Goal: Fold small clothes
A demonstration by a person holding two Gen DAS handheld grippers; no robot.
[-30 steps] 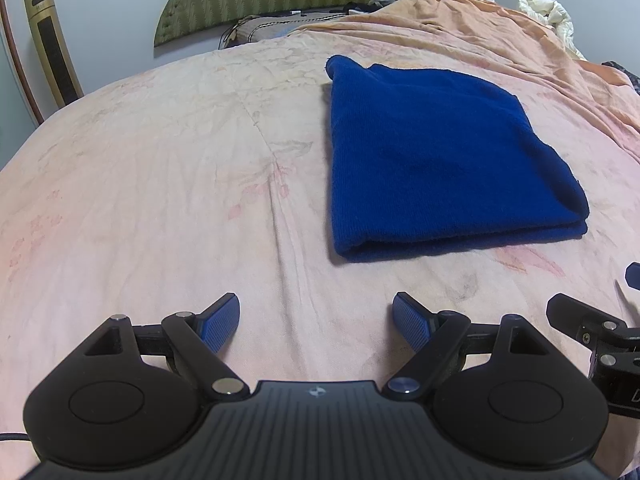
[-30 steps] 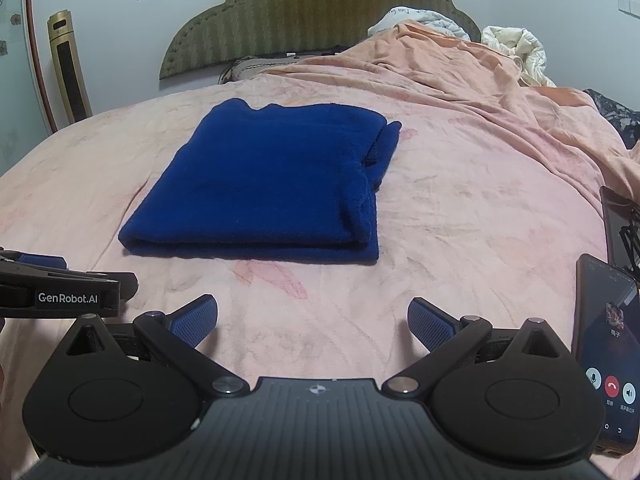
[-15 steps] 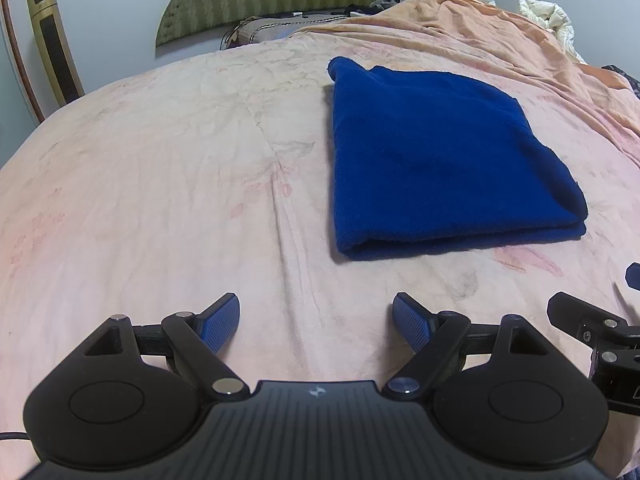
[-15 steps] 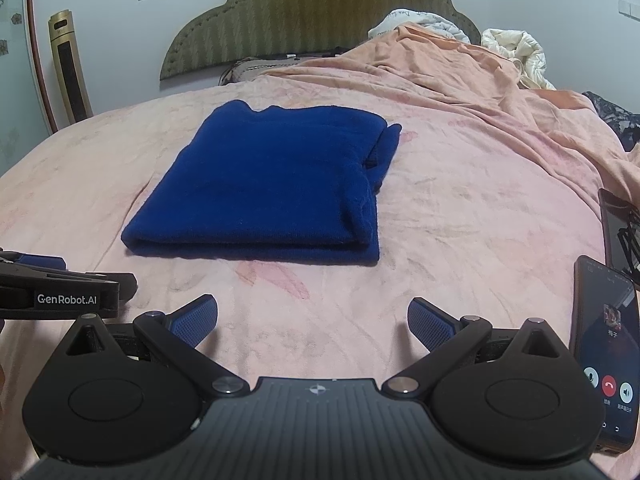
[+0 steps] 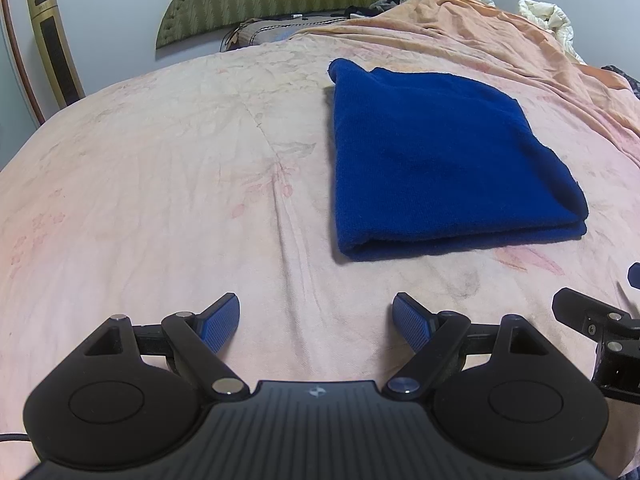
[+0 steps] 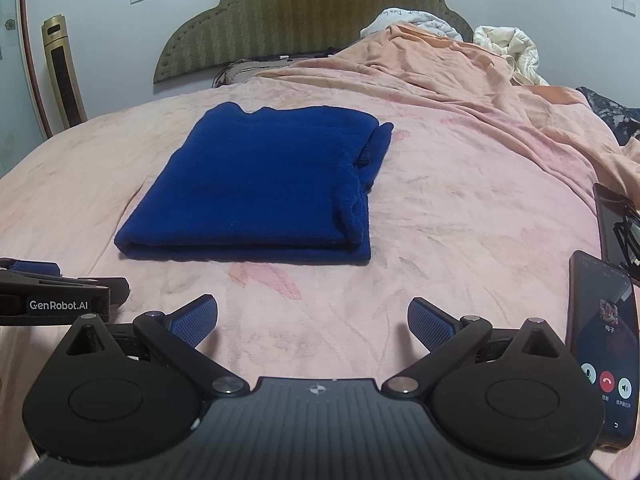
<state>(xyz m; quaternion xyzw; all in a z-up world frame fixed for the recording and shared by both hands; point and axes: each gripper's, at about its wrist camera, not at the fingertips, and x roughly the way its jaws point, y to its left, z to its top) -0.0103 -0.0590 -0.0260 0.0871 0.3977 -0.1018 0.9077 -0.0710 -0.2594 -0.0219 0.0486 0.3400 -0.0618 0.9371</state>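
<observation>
Both the left claw (image 5: 316,318) and right claw (image 6: 313,320) gape apart, empty, low in frame; the folded blue garment (image 6: 256,184) lies mid-frame on the bed (image 6: 460,208).

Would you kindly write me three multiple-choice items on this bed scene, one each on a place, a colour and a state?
1. Where does the phone lie, as the right wrist camera sees it?
A. on top of the folded garment
B. on the bedspread, right of the right hand-held gripper
C. against the headboard

2. What colour is the folded garment?
A. deep blue
B. orange
C. white

3. How does the left hand-held gripper stand?
A. shut on the garment
B. shut on nothing
C. open, holding nothing

Answers:
1 B: it rests on the bedspread beside the right hand-held gripper.
2 A: the whole garment is deep blue.
3 C: its fingers are spread with only bedspread between.
</observation>
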